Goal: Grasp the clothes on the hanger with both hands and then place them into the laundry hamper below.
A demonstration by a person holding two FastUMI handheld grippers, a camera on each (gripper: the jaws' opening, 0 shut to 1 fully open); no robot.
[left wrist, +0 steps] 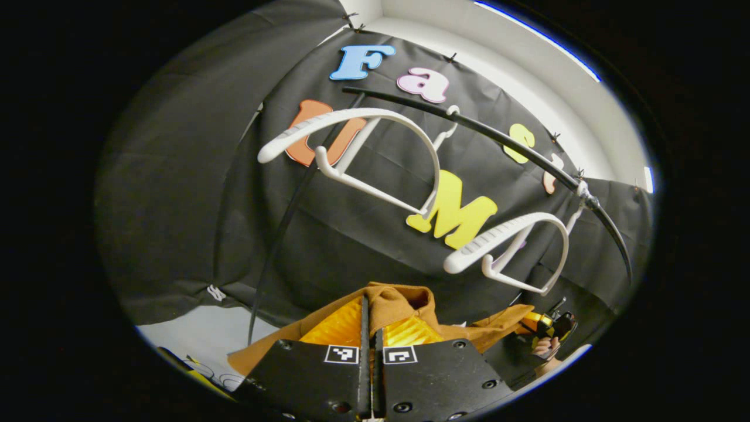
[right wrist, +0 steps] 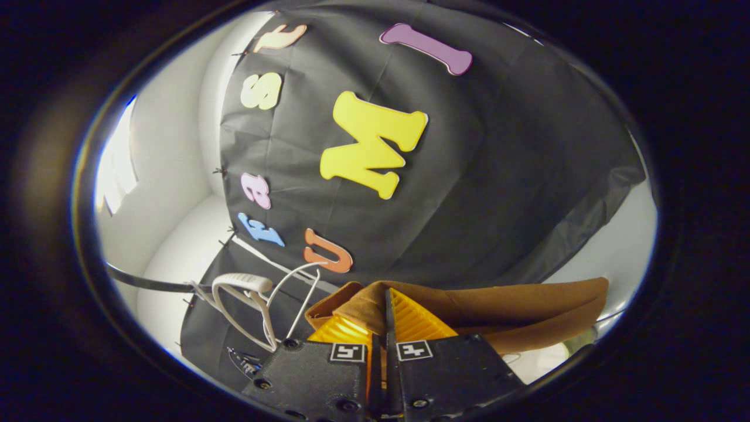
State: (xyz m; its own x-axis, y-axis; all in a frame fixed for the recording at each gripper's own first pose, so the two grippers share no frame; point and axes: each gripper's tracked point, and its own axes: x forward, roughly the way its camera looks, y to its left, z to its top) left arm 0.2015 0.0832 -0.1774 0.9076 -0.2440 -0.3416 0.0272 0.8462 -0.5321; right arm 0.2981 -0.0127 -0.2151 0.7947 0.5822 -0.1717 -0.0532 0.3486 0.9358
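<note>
**Brown garment off the hangers, pinched at both ends**

In the left gripper view, a black rail (left wrist: 504,140) arcs across the booth's dark cloth wall, with a thin black pole (left wrist: 281,234) dropping from its left part. Two bare white hangers hook over the rail: a large hanger (left wrist: 351,146) to the left and a second hanger (left wrist: 515,246) lower to the right. Below them, the left tongs (left wrist: 370,328) stand closed, the fingers pressed together with a fold of the brown garment (left wrist: 398,305) caught between them. The cloth bunches up just past the tips and trails off to the right, where the right tongs (left wrist: 548,328) hold its far end, a hand (left wrist: 545,349) behind them. White floor (left wrist: 193,340) shows at lower left.

In the right gripper view, the rail (right wrist: 146,284) and a white hanger (right wrist: 240,293) sit at lower left, clear of the cloth. The right tongs (right wrist: 388,325) are likewise shut on a fold of the garment (right wrist: 515,305), which humps over the tips and stretches away to the right in a long flat band, hanging free in front of the dark wall and the white booth surface beyond.
</note>
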